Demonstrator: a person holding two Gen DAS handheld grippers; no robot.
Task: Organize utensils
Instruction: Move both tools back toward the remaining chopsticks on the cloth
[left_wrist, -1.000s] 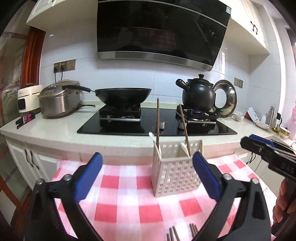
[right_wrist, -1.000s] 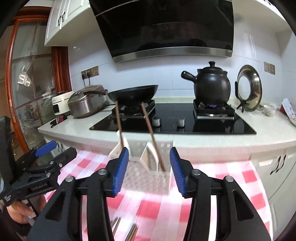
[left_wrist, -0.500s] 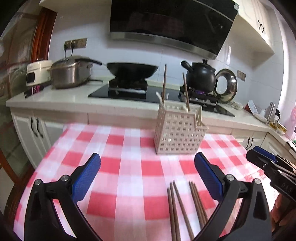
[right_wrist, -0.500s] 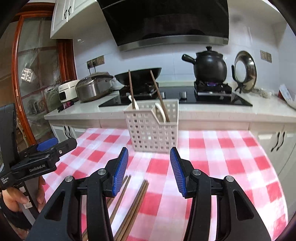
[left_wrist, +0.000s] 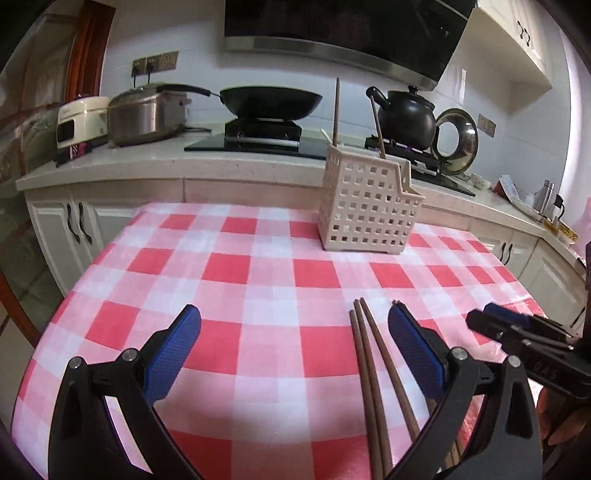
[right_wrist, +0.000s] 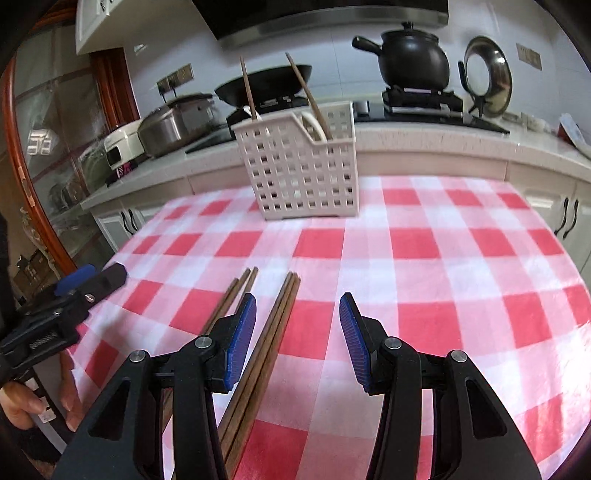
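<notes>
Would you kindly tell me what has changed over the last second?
Both grippers tipped down toward the red-and-white checked tablecloth: the left gripper and right gripper now hang open over the brown wooden chopsticks lying there, barely in view before. Nothing was gripped or released. The white perforated plastic basket and its two upright chopsticks stayed put.

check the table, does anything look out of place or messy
Yes: loose chopsticks lie flat on the checked tablecloth in two small bunches, while two others already stand in the white basket. Nothing looks spilled or broken.
</notes>
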